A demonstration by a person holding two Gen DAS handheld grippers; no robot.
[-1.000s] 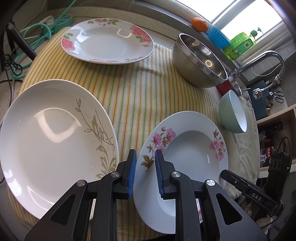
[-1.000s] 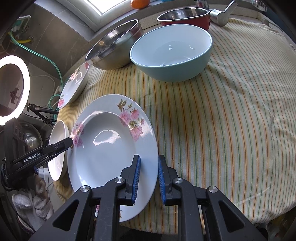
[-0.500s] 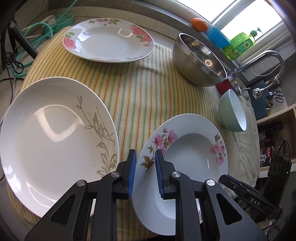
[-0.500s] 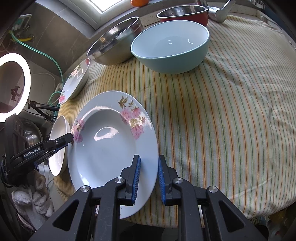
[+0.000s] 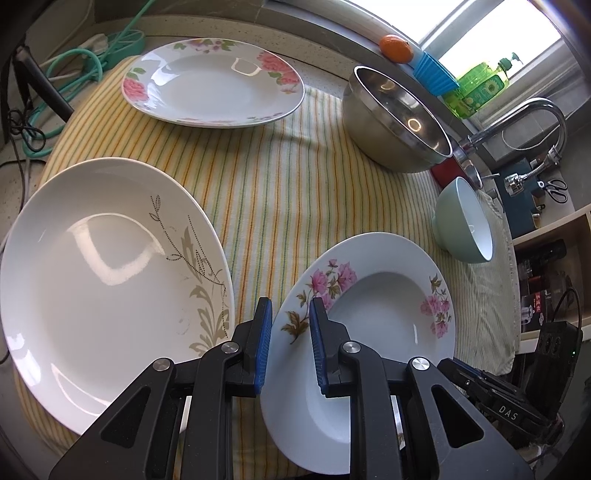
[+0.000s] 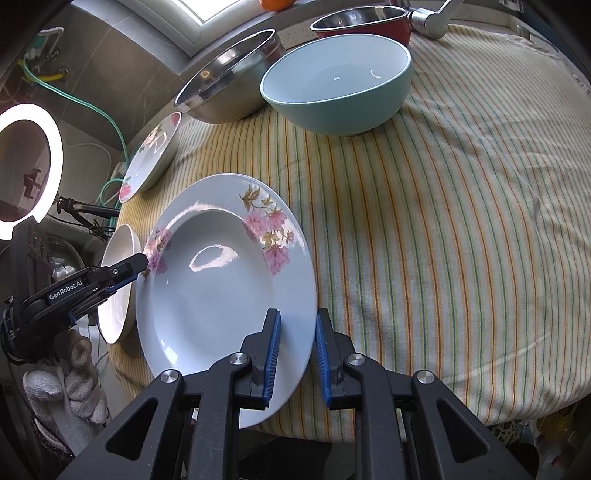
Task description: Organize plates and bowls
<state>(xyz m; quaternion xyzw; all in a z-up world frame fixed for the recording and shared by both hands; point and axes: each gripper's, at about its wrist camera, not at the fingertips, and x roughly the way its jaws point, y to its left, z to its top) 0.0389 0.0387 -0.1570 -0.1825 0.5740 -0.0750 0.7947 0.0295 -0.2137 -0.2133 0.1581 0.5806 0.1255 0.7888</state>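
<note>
Pinched narrow on opposite rims of the pink-flowered white deep plate (image 5: 369,332): left claw (image 5: 290,308) and right claw (image 6: 297,319), rim caught between each pair of pads. Best lifted evenly, kept level, steered clear of the large white leaf-patterned plate (image 5: 92,277) just left of the left claw.

A bright window (image 5: 491,33) is seen above a grey stone sill (image 5: 325,40). Dark grey wall tiles (image 6: 122,62) are lit by a glowing white ring lamp (image 6: 29,166).
</note>
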